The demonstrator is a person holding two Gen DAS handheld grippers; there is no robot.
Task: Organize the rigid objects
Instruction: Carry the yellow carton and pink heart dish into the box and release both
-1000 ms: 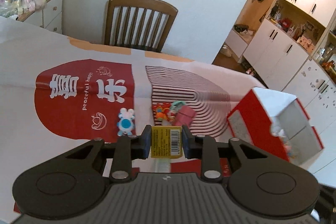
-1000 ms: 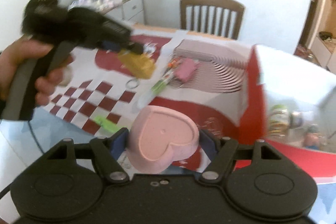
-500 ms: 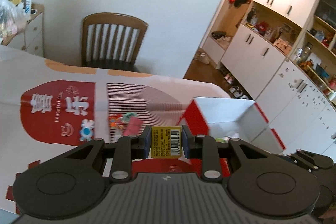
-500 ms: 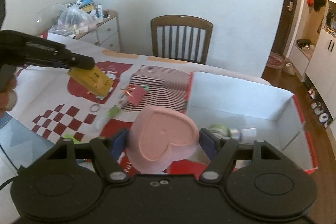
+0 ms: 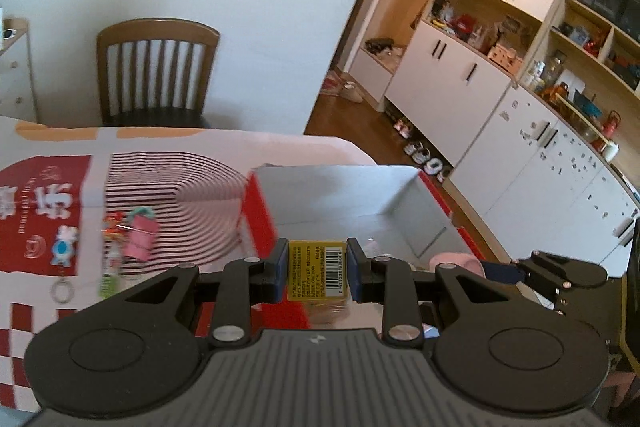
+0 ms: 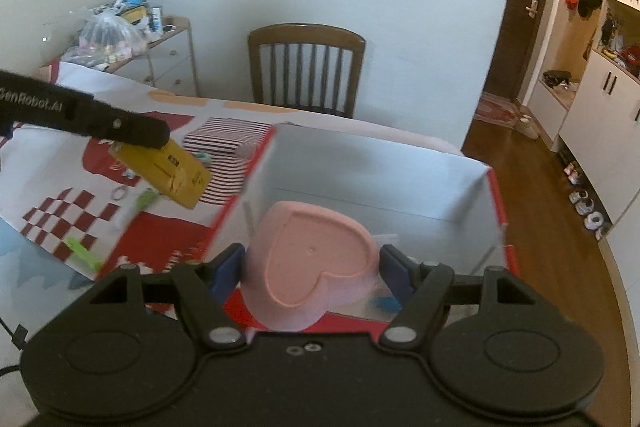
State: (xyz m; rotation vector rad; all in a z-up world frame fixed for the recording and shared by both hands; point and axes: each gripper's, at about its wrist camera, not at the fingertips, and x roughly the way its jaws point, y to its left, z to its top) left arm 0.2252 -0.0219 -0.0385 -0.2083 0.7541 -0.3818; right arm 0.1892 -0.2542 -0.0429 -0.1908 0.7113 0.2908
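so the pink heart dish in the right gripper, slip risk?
Probably rigid: the pink heart dish holds its shape between the right gripper pads. Its sloped, smooth-looking walls could let it slide out. Likely light, being shallow and hollow.

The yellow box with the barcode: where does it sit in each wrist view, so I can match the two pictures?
Left wrist view: the yellow box is at lower centre, clamped in the left claw, barcode face toward the camera.
Right wrist view: it is at middle left, tilted, hanging from the black claw tip.
Shared landmark: the wooden chair against the far wall, behind the red-and-white box.
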